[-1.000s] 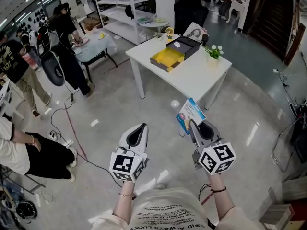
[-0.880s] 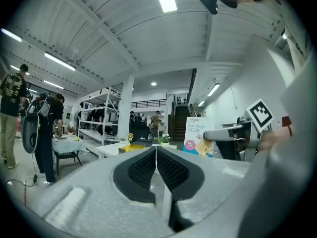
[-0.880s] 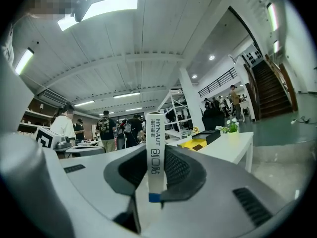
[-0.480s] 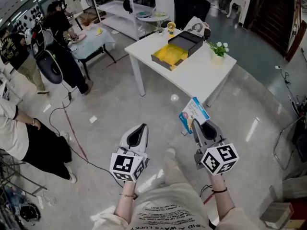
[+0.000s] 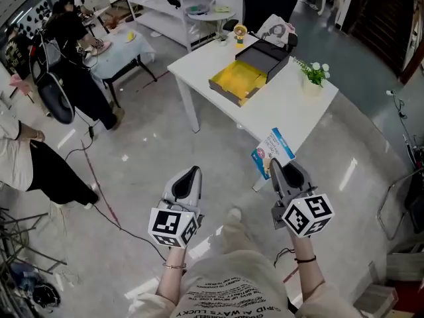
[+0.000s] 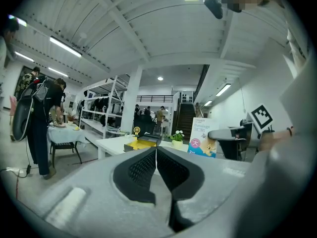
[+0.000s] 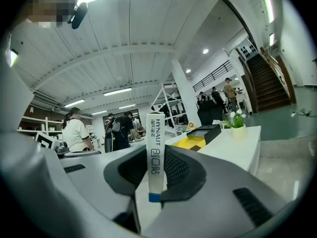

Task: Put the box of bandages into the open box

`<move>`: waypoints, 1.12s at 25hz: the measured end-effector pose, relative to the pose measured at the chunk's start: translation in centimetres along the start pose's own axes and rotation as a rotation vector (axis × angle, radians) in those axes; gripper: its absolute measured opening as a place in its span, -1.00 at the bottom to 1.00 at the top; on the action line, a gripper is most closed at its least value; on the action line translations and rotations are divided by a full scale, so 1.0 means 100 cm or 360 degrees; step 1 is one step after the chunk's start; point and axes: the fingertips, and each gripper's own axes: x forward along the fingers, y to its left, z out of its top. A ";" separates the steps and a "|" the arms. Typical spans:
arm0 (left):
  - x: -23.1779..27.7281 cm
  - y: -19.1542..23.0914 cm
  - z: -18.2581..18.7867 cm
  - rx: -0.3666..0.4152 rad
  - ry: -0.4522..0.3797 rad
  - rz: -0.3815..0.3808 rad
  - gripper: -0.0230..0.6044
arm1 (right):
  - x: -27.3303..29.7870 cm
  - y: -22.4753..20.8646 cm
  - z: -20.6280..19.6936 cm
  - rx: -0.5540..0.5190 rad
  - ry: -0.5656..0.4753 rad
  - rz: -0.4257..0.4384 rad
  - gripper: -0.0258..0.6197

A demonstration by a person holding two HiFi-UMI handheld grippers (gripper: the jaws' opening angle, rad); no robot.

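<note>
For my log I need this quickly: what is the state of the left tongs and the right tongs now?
Left tongs: closed, nothing between them.
Right tongs: closed on the box of bandages.

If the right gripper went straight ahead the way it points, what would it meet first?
Probably the white table: the right gripper, shut on the bandage box, points at its near edge. Depth is unclear; if it clears the tabletop, the open box comes next.
</note>
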 end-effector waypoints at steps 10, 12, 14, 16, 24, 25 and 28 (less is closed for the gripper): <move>0.115 0.045 0.016 -0.0016 0.0040 -0.0014 -0.85 | 0.110 -0.050 0.020 0.0022 0.0070 0.0029 -0.67; 0.134 0.048 0.017 -0.0015 0.0049 -0.0027 -0.85 | 0.124 -0.060 0.023 0.0031 0.0073 0.0031 -0.67; 0.150 0.050 0.017 -0.0015 0.0058 -0.0031 -0.85 | 0.136 -0.071 0.024 0.0047 0.0079 0.0030 -0.67; 0.162 0.053 0.017 -0.0017 0.0062 -0.0029 -0.85 | 0.147 -0.079 0.023 0.0055 0.0090 0.0032 -0.67; 0.199 0.063 0.019 -0.0018 0.0085 -0.0027 -0.85 | 0.178 -0.097 0.031 0.0047 0.0103 0.0029 -0.67; 0.205 0.064 0.019 -0.0018 0.0089 -0.0031 -0.85 | 0.181 -0.100 0.031 0.0040 0.0106 0.0029 -0.67; 0.222 0.068 0.015 -0.0026 0.0100 -0.0044 -0.85 | 0.192 -0.107 0.028 0.0045 0.0119 0.0027 -0.67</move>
